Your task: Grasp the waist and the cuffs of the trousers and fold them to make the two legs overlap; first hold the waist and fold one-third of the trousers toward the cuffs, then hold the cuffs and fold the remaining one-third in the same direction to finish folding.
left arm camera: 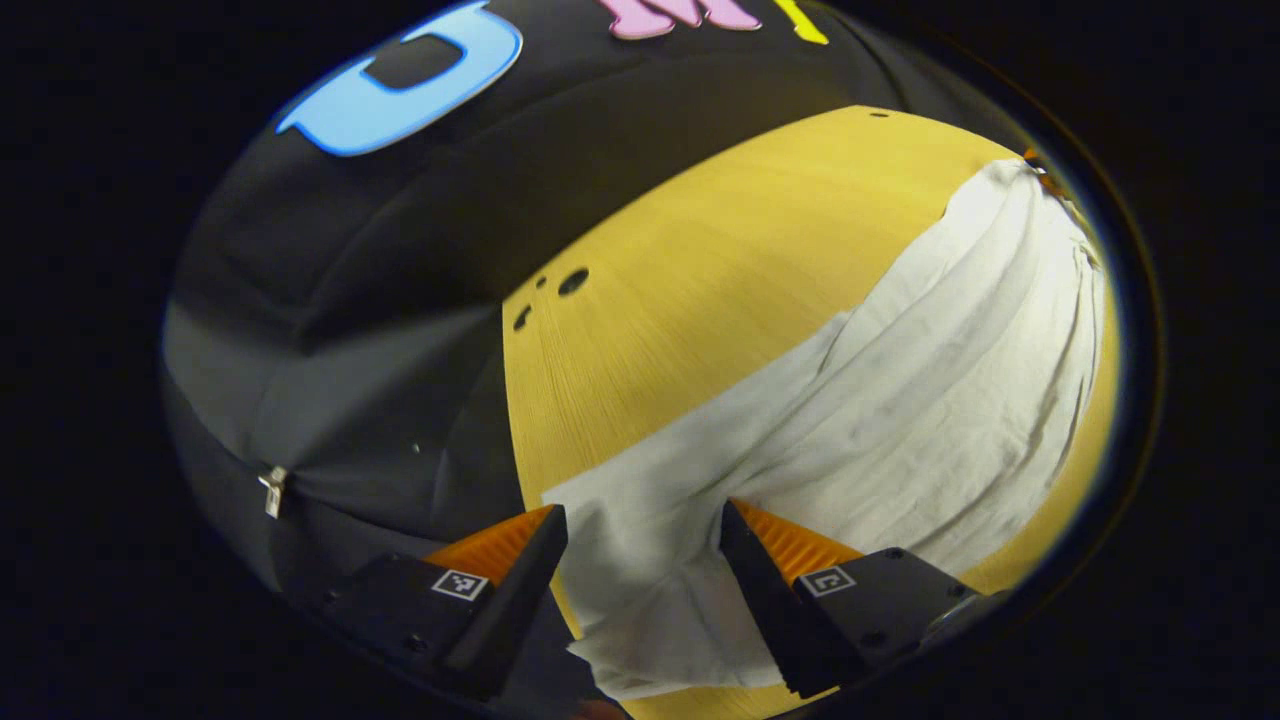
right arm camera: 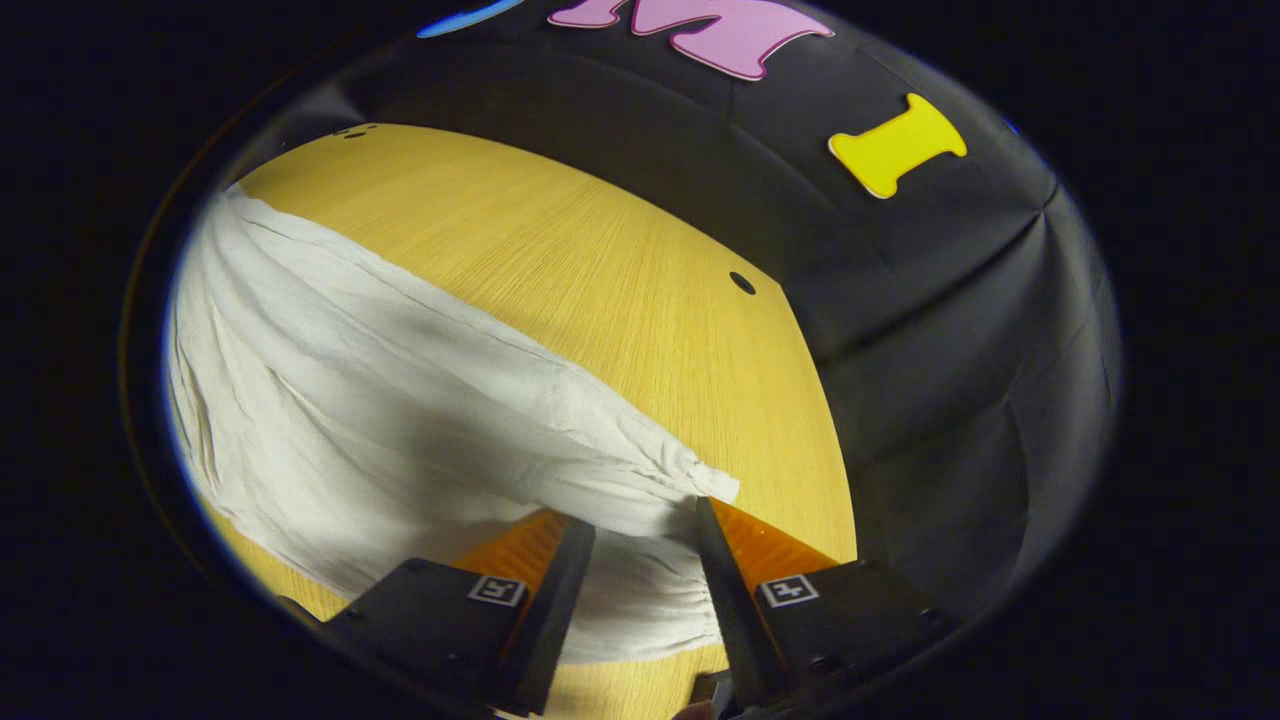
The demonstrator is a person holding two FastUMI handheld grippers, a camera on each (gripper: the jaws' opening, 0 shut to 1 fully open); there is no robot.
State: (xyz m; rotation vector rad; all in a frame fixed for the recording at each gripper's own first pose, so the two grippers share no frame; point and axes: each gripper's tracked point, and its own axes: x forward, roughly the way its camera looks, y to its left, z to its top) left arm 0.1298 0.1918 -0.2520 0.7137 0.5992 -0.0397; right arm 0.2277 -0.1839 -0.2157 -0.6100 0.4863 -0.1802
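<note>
Two grippers astride white trousers (left arm camera: pixel 900 400) | table (left arm camera: pixel 700 270) | no legible writing

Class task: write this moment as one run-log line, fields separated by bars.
stage: grasping trousers | trousers: white, on table | left gripper: open, astride cloth | right gripper: open, astride cloth

No word, brand or number can be read on the trousers (left arm camera: pixel 900 400) or the table (left arm camera: pixel 700 280). Each gripper finger carries a small square black-and-white marker (a coded pattern, not lettering): two on the left gripper (left arm camera: pixel 640 520) and two on the right gripper (right arm camera: pixel 645 525)
</note>
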